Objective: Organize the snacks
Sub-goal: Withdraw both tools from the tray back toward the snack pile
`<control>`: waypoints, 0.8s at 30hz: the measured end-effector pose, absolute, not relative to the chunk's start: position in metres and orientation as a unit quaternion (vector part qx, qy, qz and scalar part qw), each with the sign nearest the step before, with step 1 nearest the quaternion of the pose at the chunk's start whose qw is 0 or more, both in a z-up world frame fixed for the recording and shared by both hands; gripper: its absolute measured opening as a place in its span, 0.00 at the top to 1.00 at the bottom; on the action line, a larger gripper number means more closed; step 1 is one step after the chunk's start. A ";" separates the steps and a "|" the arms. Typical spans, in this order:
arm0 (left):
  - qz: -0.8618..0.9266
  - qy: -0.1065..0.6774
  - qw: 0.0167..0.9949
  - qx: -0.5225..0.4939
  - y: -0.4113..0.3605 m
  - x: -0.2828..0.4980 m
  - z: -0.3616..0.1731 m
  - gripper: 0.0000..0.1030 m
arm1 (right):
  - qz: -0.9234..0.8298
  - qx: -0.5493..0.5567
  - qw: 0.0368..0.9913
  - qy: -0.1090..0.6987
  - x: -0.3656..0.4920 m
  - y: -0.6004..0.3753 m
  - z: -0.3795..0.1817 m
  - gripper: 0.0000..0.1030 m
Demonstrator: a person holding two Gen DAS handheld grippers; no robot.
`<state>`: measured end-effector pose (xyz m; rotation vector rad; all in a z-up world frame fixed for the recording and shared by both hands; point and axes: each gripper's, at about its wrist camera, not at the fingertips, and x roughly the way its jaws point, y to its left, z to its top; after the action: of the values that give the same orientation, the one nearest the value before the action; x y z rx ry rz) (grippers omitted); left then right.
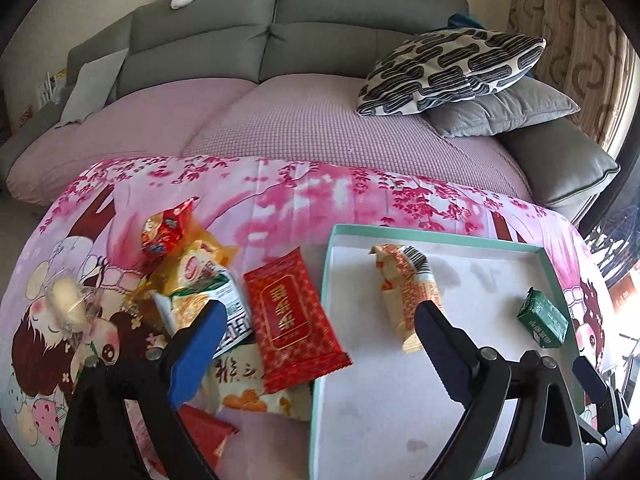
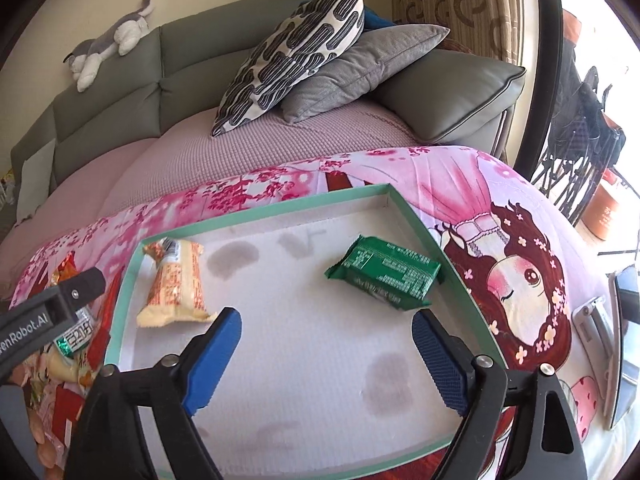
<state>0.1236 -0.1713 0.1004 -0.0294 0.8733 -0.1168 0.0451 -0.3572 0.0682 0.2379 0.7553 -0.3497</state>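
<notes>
Tray (image 2: 132, 276) lies on the blanket (image 1: 304, 192), sofa (image 1: 328, 12) behind it. In the tray: wafer pack (image 2: 176, 284) beside the left wall, near the far-left corner; biscuit pack (image 2: 384, 276) near the right wall, well apart from it. Snack pile (image 1: 200, 280) on the blanket just left of the tray. Cushions (image 2: 320, 60) stacked at the sofa's right end.

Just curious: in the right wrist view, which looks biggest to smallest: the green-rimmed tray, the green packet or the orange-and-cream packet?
1. Green-rimmed tray, by far.
2 and 3. Orange-and-cream packet and green packet look much alike; unsure.
</notes>
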 end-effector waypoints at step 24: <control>0.055 0.407 0.910 -0.060 -0.040 0.065 0.073 0.05 | -0.122 0.133 0.903 0.390 0.018 -0.304 0.047 0.00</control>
<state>0.0646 -0.0401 0.0734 -0.1228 0.8385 0.1128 0.0181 -0.3040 0.0474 0.2745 0.8054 -0.2514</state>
